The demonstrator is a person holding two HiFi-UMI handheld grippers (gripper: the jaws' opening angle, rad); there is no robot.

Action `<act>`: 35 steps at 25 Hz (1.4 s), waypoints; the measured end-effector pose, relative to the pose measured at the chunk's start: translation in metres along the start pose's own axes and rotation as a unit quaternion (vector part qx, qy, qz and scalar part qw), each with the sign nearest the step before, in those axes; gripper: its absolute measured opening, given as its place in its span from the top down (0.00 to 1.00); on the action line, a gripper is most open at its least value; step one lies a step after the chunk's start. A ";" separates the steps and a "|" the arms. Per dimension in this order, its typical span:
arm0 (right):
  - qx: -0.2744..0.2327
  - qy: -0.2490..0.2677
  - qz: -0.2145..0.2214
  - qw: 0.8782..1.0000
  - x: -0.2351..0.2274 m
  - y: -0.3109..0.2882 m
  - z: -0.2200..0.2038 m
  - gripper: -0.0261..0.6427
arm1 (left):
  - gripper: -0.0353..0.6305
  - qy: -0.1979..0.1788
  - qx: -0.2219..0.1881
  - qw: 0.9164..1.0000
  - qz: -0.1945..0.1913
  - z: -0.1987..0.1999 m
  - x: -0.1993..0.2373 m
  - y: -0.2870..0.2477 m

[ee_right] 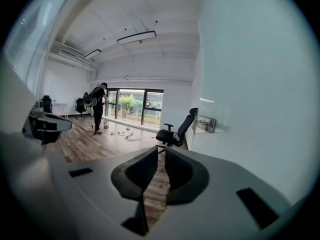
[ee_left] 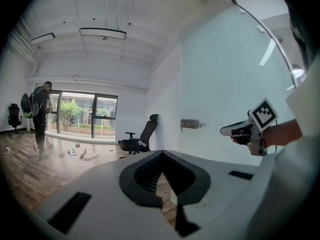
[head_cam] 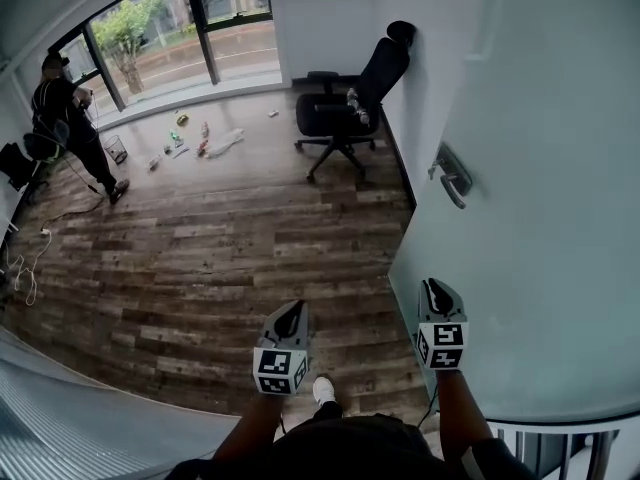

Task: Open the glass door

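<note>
Glass door [head_cam: 540, 218]: a frosted, pale pane that fills the right side of the head view and runs away from the person toward the far wall. In the right gripper view it takes up the whole right half.
Handle [head_cam: 452, 176]: a metal lever on a plate, partway along the pane's face, well ahead of both grippers. Nothing touches it.
Right gripper [head_cam: 433, 288]: held low and just beside the pane's near face, pointing forward along it. Whether it touches the glass cannot be told. Its jaws stand a narrow slit apart with only floor showing through the gap, so it holds nothing.
Left gripper [head_cam: 293, 311]: held over the floor to the left of the right one, apart from the door, pointing into the room. Its jaw tips meet and there is nothing between them.
Floor [head_cam: 200, 258]: dark wood planks. The person's white shoe [head_cam: 323, 390] shows between the two arms.
Office chair [head_cam: 345, 113]: black, on castors, at the wall just past the door's far edge.
Bystander [head_cam: 70, 118]: in dark clothes, standing by the windows [head_cam: 170, 28] at far left.
Small items [head_cam: 200, 140]: scattered on the floor below the windows.
</note>
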State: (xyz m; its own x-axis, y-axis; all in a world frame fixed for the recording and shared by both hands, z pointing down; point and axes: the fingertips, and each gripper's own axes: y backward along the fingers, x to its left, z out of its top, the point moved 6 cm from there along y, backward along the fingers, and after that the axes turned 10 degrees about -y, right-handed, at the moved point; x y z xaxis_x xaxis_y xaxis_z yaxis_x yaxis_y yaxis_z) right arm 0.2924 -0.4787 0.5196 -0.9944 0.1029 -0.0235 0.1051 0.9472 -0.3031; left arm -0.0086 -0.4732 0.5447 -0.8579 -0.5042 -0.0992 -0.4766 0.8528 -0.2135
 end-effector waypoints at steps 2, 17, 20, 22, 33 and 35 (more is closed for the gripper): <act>-0.017 -0.011 0.010 1.000 0.015 0.021 -0.010 0.92 | 0.94 -0.006 -0.005 1.000 0.003 0.001 -0.011 0.015; -0.063 -0.016 0.087 0.994 0.039 0.278 -0.087 0.94 | 0.94 0.000 -0.035 0.999 0.031 -0.018 -0.205 0.226; -0.056 -0.021 0.096 0.994 0.042 0.326 -0.104 0.94 | 0.94 0.001 -0.033 0.999 0.039 -0.021 -0.235 0.268; -0.052 -0.013 0.101 0.993 0.043 0.354 -0.113 0.94 | 0.94 0.003 -0.031 0.999 0.041 -0.021 -0.255 0.293; -0.078 0.016 0.139 0.987 0.063 0.449 -0.125 0.94 | 0.94 -0.013 -0.020 0.999 0.043 -0.030 -0.301 0.381; -0.081 0.014 0.137 0.987 0.075 0.464 -0.132 0.94 | 0.94 -0.018 -0.026 0.998 0.048 -0.033 -0.302 0.399</act>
State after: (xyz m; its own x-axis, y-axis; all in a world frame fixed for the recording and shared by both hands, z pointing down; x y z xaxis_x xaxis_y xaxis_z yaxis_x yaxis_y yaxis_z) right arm 0.2679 0.0080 0.5029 -0.9282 0.3678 -0.0560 0.3721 0.9186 -0.1329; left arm 0.0545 0.0237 0.5219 -0.8928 -0.4243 -0.1513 -0.4034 0.9025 -0.1508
